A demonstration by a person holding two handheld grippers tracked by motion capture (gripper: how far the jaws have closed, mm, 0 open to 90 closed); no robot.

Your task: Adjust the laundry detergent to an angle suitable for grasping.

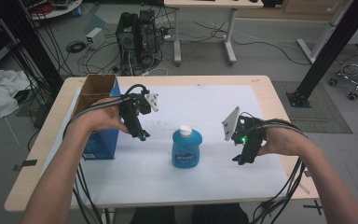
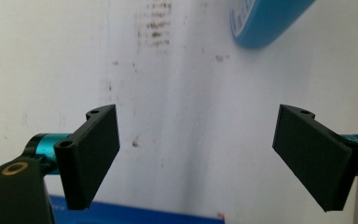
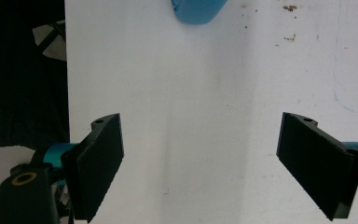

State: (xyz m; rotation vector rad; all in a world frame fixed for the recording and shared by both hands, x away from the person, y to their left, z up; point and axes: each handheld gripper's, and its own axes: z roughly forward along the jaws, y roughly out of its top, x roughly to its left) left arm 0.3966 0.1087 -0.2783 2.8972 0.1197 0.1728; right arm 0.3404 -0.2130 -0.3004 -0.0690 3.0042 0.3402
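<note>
bottle (image 1: 186, 148): blue, white cap, seen upright near the middle of the surface (image 1: 256, 88), on the white sheet (image 1: 200, 105); between the two tongs, touched by neither.
left tongs (image 1: 142, 136): held above the sheet at about 9 o'clock from the bottle, pointed down. Jaws are seen wide apart in the left gripper view (image 2: 196, 156), nothing between them, only stained white sheet behind. Bottle's blue body is caught at 1 o'clock of that view (image 2: 265, 21).
right tongs (image 1: 241, 161): held at about 3 o'clock from the bottle, pointed down, green light lit on the body. Jaws are seen spread wide in the right gripper view (image 3: 198, 163), nothing between the pads. Bottle's blue edge is cut off at 12 o'clock of that view (image 3: 198, 11).
box (image 1: 100, 116): cardboard, blue sides, top open, placed at the 9 o'clock edge of the surface, just behind the left hand (image 1: 103, 119).
sheet: white, brown specks and smears noted near the bottle.
right hand (image 1: 284, 140): wrapped round the tongs' body near the 3 o'clock edge, cables trailed down off the front.
</note>
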